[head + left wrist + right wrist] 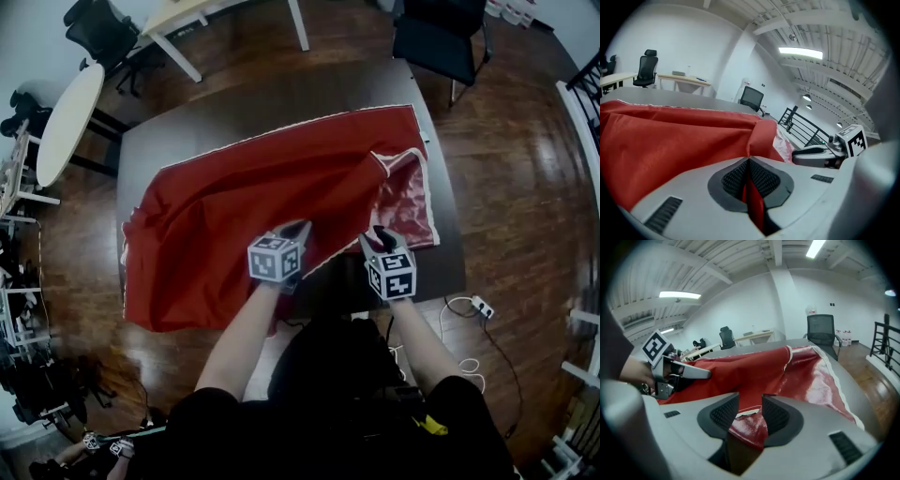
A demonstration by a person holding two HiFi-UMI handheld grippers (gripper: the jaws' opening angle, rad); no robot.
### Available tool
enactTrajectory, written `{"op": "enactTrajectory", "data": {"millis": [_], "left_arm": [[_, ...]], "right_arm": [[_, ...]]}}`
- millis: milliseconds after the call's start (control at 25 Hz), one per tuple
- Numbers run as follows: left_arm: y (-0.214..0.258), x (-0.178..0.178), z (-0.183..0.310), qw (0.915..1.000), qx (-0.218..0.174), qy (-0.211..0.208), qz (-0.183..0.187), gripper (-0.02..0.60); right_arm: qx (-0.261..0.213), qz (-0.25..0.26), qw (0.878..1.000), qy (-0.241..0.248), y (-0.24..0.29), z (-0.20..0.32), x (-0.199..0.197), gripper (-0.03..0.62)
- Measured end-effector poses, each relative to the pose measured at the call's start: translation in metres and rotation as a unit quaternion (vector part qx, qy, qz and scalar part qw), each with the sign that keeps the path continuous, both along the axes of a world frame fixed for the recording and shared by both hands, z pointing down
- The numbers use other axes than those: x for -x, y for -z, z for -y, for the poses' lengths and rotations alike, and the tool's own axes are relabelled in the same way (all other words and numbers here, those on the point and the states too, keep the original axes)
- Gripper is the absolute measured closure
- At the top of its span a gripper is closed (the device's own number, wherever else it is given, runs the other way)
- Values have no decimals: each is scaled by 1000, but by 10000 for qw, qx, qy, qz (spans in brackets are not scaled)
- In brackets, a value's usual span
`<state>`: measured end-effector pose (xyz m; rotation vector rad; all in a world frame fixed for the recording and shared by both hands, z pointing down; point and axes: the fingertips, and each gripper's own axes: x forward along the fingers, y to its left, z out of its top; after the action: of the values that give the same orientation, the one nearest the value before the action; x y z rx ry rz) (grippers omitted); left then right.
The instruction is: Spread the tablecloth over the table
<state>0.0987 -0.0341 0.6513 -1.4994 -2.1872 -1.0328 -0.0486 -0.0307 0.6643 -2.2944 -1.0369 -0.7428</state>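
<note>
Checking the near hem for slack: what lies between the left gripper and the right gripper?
The head view shows the red tablecloth there. Its white-trimmed near edge runs from the left gripper to the right gripper, with bare dark table just below it.

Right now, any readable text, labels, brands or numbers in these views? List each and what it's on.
No readable word, number or brand in any view.
The marker cubes on the left gripper and right gripper: black-and-white square patterns only, no letters.
The red tablecloth: plain with white edging, no print.
The white power strip: too small to read anything on it.
</note>
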Motion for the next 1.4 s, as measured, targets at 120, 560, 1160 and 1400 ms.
{"op": "enactTrajectory", "data": {"millis": [120, 560, 1160, 1400], "left_arm": [[-8, -6, 0, 9993, 0, -68, -377, 581], [-13, -23, 4, 9970, 181, -293, -686, 580], [12, 136, 41, 9809, 693, -1452, -1095, 580], [3, 199, 69, 9619, 986, -1662, -1932, 492]], "right_arm": [[-151, 566, 9977, -352, -25, -14, 2, 433], [441, 1098, 9902, -745, -21, -26, -7, 538], [1051, 907, 9692, -2034, 27, 47, 169, 577], [524, 869, 9636, -2474, 6, 131, 249, 579]]}}
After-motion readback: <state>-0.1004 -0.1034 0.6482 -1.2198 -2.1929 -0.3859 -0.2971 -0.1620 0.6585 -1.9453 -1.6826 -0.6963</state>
